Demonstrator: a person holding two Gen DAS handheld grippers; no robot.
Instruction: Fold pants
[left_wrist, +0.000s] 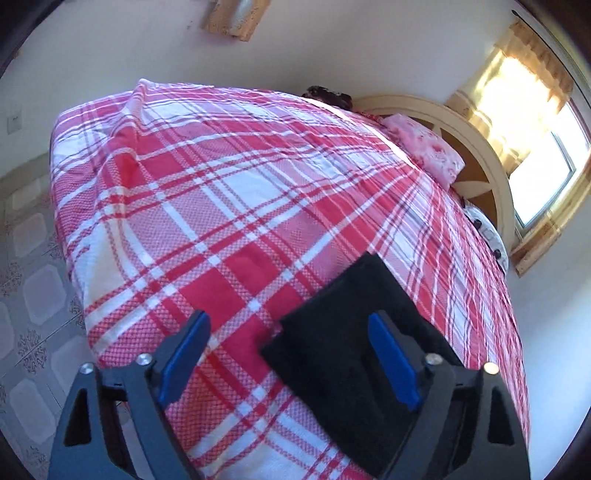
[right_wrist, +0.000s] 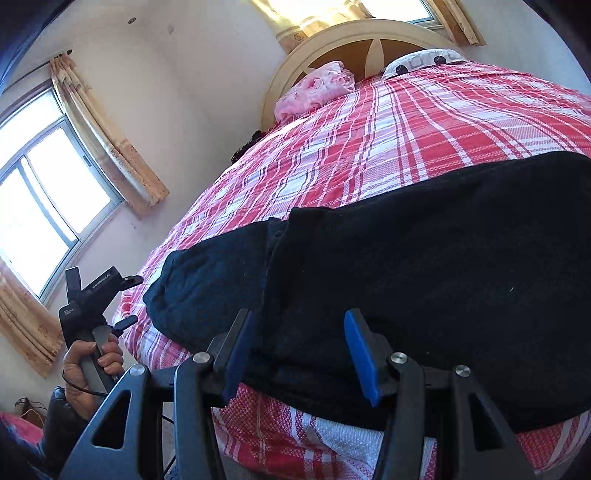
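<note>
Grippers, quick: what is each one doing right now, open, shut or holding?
Left gripper: open, holding nothing; pants edge between its jaws.
Right gripper: open, over the pants, not pinching them.

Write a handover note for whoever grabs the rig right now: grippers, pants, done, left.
Left gripper: open, holding nothing, hovering over the plaid bedspread with one end of the black pants partly between its fingers.
Right gripper: jaws partly apart above the pants at the near bed edge; contact unclear.
Pants: flat across the near side of the bed, one layer apparently overlapping another.
Done: pants laid out, possibly folded lengthwise once.
Left: take the ends, fold across into a compact stack, smooth it.
</note>
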